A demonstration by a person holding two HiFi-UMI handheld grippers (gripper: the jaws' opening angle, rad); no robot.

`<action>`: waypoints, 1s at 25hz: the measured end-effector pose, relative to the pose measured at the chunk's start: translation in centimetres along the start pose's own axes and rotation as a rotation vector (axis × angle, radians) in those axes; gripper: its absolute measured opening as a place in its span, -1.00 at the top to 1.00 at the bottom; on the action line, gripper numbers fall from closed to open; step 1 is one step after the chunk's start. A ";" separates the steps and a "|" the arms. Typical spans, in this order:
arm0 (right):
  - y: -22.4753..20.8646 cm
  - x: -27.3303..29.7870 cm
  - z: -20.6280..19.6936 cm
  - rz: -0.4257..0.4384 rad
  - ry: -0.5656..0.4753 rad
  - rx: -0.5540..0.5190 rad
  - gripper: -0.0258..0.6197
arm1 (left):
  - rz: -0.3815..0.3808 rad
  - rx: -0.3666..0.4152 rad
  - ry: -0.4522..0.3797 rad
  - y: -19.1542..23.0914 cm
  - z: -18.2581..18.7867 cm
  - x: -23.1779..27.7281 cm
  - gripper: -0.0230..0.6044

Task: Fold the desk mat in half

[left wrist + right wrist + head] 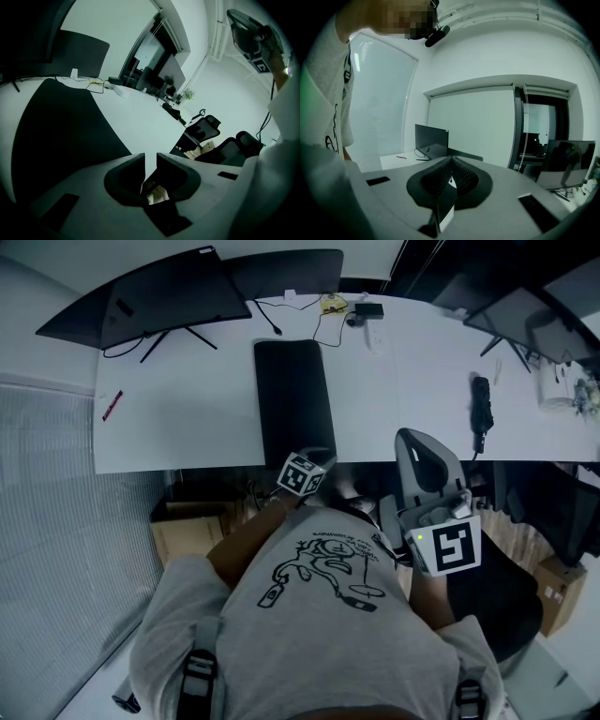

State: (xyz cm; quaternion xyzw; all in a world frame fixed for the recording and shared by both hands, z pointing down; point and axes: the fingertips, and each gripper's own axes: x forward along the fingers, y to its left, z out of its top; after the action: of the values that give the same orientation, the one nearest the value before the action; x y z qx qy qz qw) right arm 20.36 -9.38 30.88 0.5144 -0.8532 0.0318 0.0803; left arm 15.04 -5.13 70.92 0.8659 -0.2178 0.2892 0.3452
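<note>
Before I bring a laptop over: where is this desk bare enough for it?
Two bare patches of white desk: one between the red pen and the desk mat, in front of the monitor; a wider one between the mat and the black object at right. Cables crowd the back edge; the far right corner is cluttered.

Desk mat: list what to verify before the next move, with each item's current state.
1. Desk mat lies flat on the white desk: ok.
2. Left hand-held gripper free of the mat, jaws slightly apart, nothing between them: ok.
3. Right hand-held gripper shut, empty, held off the desk: ok.
4. Cables at the mat's far end clear of it: cannot tell.
5. Mat already folded, edges aligned: cannot tell.
</note>
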 end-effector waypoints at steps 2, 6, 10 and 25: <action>0.5 0.3 0.0 0.003 0.000 -0.002 0.90 | 0.001 0.001 -0.027 0.0 0.8 -0.8 0.66; 1.3 0.9 0.3 0.007 0.003 -0.003 0.90 | 0.011 0.006 -0.099 0.3 3.0 -2.8 0.66; 2.0 1.5 0.4 0.009 0.003 -0.011 0.90 | 0.023 0.011 -0.173 0.7 5.2 -5.0 0.67; 5.6 4.5 1.0 0.046 0.000 -0.025 0.90 | 0.108 0.069 -0.411 2.2 12.7 -14.7 0.76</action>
State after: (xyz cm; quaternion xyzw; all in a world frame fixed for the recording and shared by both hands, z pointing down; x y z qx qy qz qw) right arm 13.24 -10.84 30.78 0.4936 -0.8651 0.0231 0.0860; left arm 7.38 -13.19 54.81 0.9050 -0.3197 0.1318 0.2476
